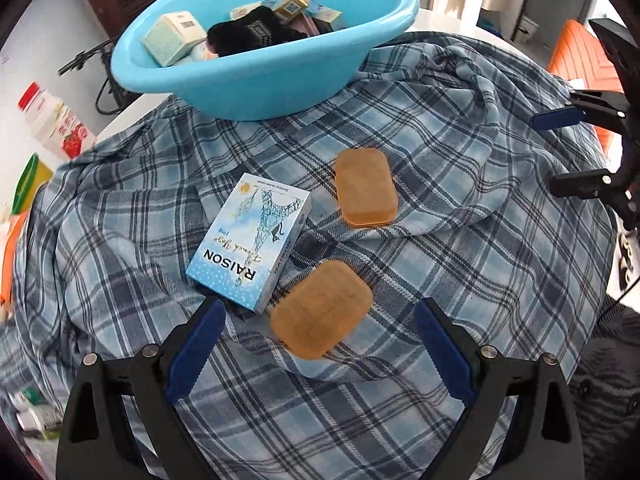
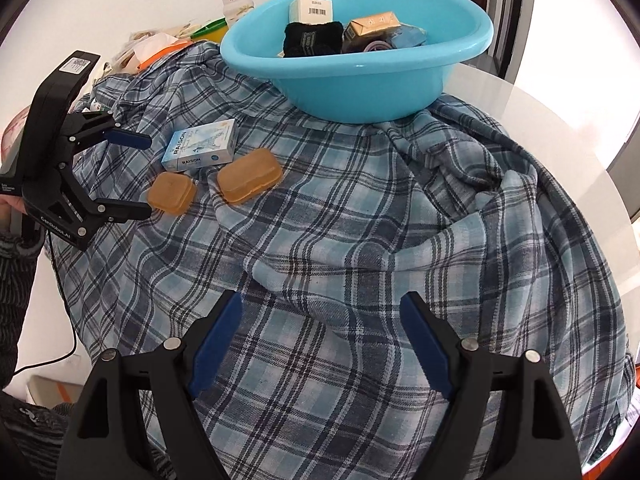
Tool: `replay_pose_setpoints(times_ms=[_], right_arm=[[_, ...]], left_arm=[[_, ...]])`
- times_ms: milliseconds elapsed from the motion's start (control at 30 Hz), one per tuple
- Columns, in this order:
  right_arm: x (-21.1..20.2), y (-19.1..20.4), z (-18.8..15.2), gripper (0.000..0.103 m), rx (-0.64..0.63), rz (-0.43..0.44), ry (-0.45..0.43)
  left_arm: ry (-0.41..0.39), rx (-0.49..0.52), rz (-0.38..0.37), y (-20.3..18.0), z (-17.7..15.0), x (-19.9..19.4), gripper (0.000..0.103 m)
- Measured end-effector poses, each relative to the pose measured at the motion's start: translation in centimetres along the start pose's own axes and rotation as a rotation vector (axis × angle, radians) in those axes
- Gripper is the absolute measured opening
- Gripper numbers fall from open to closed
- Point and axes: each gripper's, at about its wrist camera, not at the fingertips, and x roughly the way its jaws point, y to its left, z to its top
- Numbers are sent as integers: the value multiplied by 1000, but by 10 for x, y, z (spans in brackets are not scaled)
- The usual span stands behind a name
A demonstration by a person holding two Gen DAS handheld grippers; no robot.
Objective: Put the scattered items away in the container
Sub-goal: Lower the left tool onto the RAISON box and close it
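Between wide-apart fingers of left gripper (image 1: 320, 344), 12 o'clock: nearer soap bar (image 1: 322, 309). Needed centering, short-side squeeze. Right gripper (image 2: 322, 340) gaped empty.

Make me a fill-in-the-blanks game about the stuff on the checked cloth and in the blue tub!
1. The number of brown soap bars lying loose on the plaid cloth is ____.
2. The word printed large on the light blue box is ____.
3. The colour of the basin holding the tidied items is ____.
4. Both the left gripper and the right gripper have their fingers ____.

Missing words: two; RAISON; blue; open
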Motion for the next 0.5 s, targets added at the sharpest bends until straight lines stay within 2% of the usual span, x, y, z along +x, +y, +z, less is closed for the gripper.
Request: replay_pose_setpoints(times_ms=[133,367,500], right_arm=[[7,-3,2,80,32,31,2],[20,0,-1,80,35,55,27],[24,-4,-4,80,61,64,27]], left_arm=[[14,17,-49,17,12,7,97],[82,155,-38,31,35,27,97],[94,190,-64,36,44,39,97]])
